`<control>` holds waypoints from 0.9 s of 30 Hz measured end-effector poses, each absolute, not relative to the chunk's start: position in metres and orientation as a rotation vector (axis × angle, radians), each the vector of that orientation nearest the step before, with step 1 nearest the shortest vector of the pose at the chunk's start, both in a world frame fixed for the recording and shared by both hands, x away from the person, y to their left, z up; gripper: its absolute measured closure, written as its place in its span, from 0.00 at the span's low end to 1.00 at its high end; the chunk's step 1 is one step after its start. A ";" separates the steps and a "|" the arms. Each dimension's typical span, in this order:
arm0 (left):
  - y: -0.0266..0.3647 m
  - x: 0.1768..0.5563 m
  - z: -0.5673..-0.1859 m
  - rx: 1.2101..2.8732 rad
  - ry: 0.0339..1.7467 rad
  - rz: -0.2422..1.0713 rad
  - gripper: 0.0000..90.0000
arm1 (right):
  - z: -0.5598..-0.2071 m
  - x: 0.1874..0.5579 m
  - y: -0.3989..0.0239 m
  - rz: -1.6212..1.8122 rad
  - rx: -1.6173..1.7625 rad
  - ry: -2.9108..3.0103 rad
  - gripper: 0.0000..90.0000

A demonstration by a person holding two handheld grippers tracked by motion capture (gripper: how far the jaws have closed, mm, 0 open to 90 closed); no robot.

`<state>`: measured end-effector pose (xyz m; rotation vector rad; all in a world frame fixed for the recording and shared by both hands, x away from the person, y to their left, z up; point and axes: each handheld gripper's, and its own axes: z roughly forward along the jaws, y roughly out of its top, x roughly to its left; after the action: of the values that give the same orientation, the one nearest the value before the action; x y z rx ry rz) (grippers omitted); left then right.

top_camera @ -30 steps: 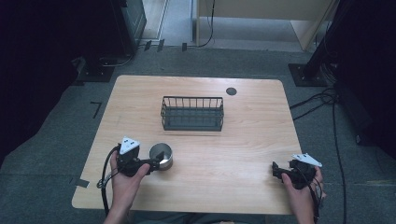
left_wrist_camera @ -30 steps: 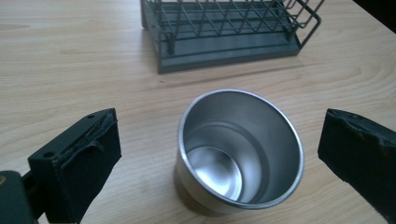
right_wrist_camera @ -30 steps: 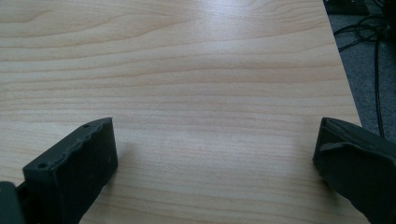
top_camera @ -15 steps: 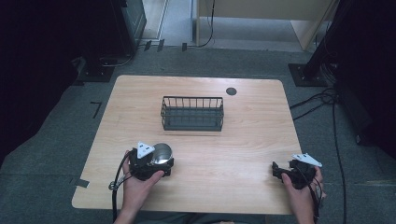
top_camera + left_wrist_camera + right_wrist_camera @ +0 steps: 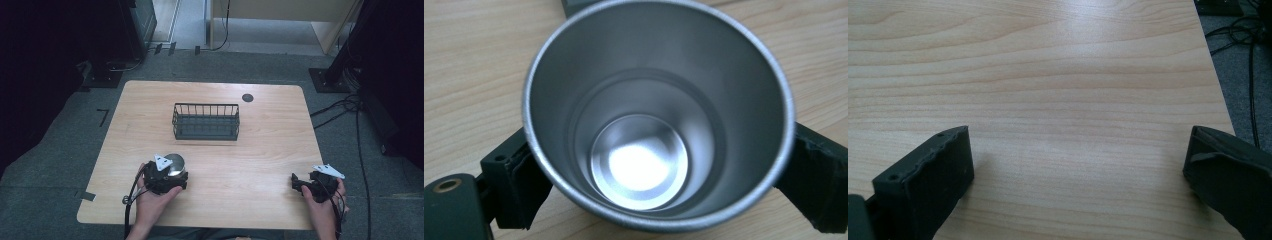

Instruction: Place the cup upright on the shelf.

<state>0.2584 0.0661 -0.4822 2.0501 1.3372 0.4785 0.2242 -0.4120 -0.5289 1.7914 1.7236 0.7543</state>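
Observation:
A shiny steel cup (image 5: 175, 162) stands upright on the wooden table (image 5: 260, 150), near the front left. My left gripper (image 5: 165, 176) reaches over it from the near side. In the left gripper view I look down into the empty cup (image 5: 644, 165), and my left gripper (image 5: 664, 150) has a black jaw pressed against each side of it. My right gripper (image 5: 296, 181) rests low over the front right of the table. In the right gripper view my right gripper (image 5: 1078, 140) is open with bare wood between its jaws.
An empty black wire basket (image 5: 206, 121) stands at the table's middle, beyond the cup. A small dark disc (image 5: 247, 98) lies near the far edge. Cables (image 5: 350, 107) trail on the floor to the right. The table's right edge (image 5: 1215, 85) is close to the right gripper.
My left gripper moved right from beside the cup, came over it and closed around it. The cup has barely shifted. The right gripper has stayed put.

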 end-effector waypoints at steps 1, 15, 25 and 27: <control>0.066 0.260 -0.484 2.046 1.348 0.492 0.10 | -0.529 0.224 -0.412 0.755 1.792 1.723 0.00; 0.071 0.268 -0.479 2.020 1.338 0.531 0.21 | -0.529 0.224 -0.412 0.756 1.793 1.722 0.00; 0.070 0.283 -0.453 2.009 1.280 0.530 0.21 | -0.529 0.224 -0.412 0.755 1.794 1.722 0.00; 0.069 0.285 -0.451 2.010 1.274 0.529 0.21 | -0.529 0.224 -0.412 0.755 1.794 1.722 0.00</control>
<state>0.2852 0.0694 -0.4508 2.0100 1.2739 0.5286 0.2242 -0.4118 -0.5289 1.7935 1.7219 0.7554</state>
